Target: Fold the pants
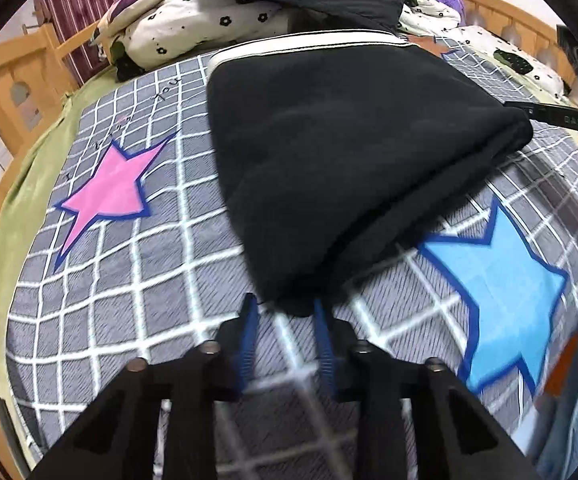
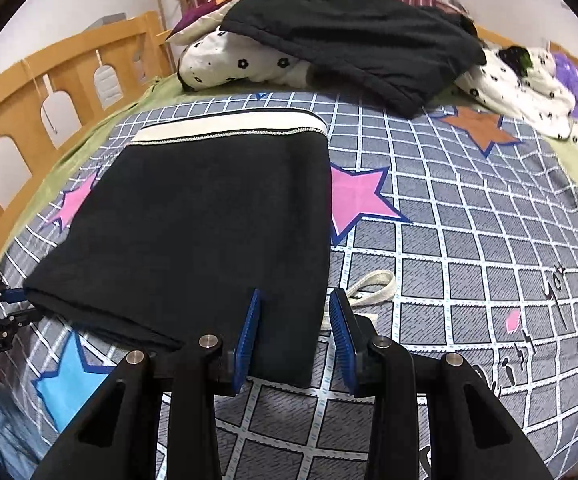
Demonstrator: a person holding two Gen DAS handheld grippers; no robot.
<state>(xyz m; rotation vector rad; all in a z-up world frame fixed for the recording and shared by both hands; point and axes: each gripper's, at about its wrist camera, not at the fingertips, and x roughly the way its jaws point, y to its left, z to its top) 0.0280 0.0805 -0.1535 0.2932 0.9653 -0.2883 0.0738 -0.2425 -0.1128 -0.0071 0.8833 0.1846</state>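
Black pants (image 2: 209, 224) lie folded on the checked bedsheet (image 2: 469, 248), long axis from 6 to 12 o'clock, white waistband (image 2: 229, 128) at 12. The right gripper (image 2: 297, 320) has its jaws apart astride the near right corner. The left gripper (image 1: 285, 320) is likewise spread at the near left corner.

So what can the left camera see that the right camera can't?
Only the left wrist view shows the whole blue star and the right hand-held gripper's black body from the side.

Only the right wrist view shows the orange star, a cream cord loop lying beside the pants, and the left hand-held gripper at the fold's corner.

Both show the folded black pants with their cream waistband, the checked bedspread and a black garment on the pillows.
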